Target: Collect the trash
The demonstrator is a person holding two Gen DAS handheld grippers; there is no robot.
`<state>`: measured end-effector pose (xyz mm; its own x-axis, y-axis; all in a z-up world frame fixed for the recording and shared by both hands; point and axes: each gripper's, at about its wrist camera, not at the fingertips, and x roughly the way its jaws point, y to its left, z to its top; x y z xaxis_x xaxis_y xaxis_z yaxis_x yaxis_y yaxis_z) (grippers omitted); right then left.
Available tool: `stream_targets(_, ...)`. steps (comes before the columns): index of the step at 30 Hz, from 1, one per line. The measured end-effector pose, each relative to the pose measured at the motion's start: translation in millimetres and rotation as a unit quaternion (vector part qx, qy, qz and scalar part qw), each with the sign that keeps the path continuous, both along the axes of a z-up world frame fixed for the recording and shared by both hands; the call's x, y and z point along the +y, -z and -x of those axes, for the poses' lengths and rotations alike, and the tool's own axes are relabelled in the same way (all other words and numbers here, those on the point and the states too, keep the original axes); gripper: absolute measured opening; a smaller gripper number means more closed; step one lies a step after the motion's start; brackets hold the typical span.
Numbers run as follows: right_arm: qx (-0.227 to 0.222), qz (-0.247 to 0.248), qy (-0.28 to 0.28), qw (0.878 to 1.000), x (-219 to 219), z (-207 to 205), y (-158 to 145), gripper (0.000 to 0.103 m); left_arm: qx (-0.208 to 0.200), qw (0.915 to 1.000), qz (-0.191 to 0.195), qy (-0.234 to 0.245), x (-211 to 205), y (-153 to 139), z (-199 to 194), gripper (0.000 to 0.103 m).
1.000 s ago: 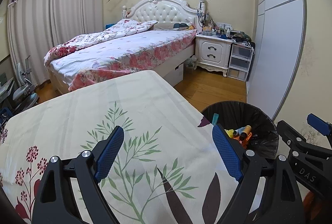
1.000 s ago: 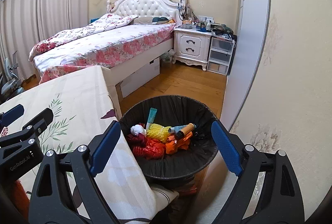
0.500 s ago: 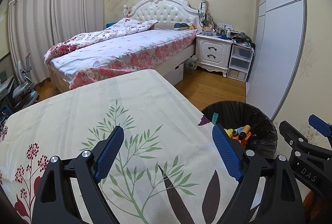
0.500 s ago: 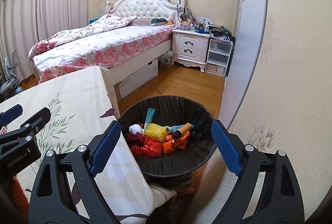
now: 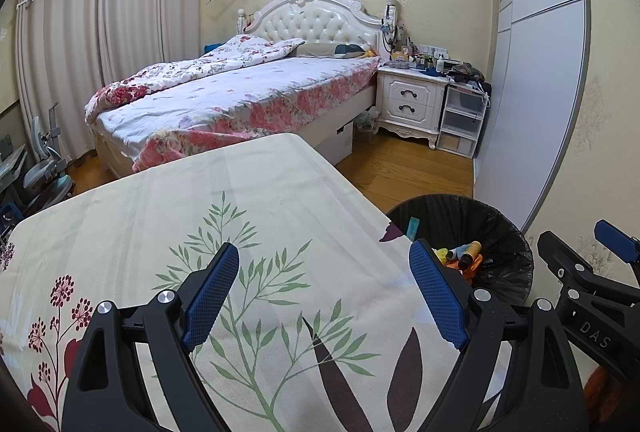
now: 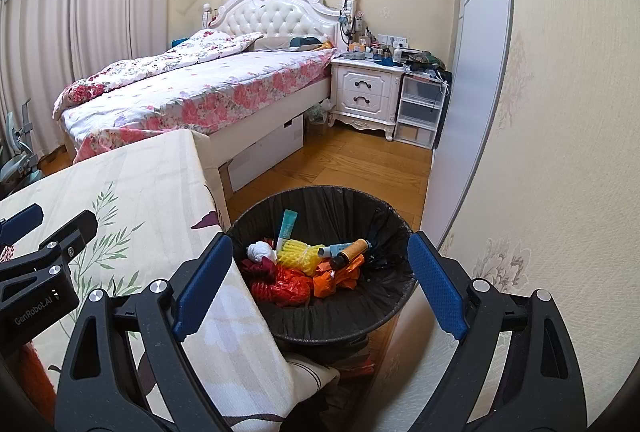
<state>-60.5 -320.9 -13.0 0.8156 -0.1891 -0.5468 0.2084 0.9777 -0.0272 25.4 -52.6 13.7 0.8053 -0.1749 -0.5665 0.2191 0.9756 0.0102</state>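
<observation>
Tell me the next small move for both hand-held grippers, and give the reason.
Probably draw both back and finish. The left hand-held gripper and right hand-held gripper are open and hold nothing, the visible tablecloth shows no trash, and the bin already holds the scraps.

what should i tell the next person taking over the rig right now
Left gripper: jaws open, empty, over the tablecloth.
Right gripper: jaws open, empty, over the trash bin.
The bin stands on the floor beside the table, black liner in, holding a teal tube, yellow foam net, red wrapper, orange wrapper and a white wad.
Done: no trash shows on the visible cloth.
Left: check the areas out of view for more.
</observation>
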Motion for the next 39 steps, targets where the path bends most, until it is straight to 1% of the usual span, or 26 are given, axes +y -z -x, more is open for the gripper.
stream_targets(25, 0.000, 0.000, 0.000, 1.000, 0, 0, 1, 0.087, 0.001, 1.0000, 0.003, 0.002, 0, 1, 0, 0.084)
stream_targets(39, 0.000, 0.000, 0.000, 1.000, 1, 0, 1, 0.087, 0.008, 0.9999, 0.006, 0.004, -9, 5, 11, 0.084)
